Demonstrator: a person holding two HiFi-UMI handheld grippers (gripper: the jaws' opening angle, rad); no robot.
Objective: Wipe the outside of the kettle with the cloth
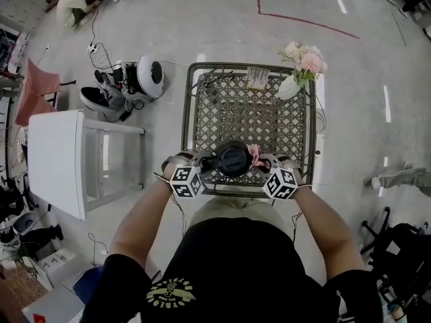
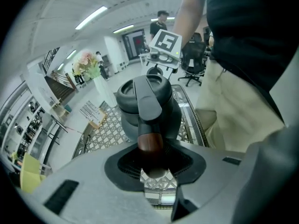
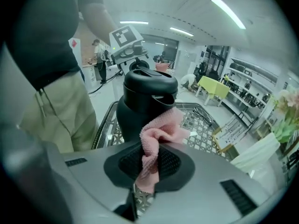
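Left gripper (image 2: 152, 169): handle (image 2: 150, 143) of kettle (image 2: 163, 118) is clamped; to be held steady.
Right gripper (image 3: 148, 171): cloth (image 3: 161, 134) is pinched; to be pressed round the wall.

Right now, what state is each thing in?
Kettle: upright, lid on.
Cloth: bunched, against kettle.
Left gripper: jaws shut on kettle's handle.
Right gripper: jaws shut on cloth.
Vase: upright, holding flowers.

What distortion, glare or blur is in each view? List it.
Head view: fisheye bends the table edges; light streaks glare on the floor. Left gripper view: dark rounded corners, kettle handle soft up close. Right gripper view: same dark corners, cloth sharp, near sleeve blurred.
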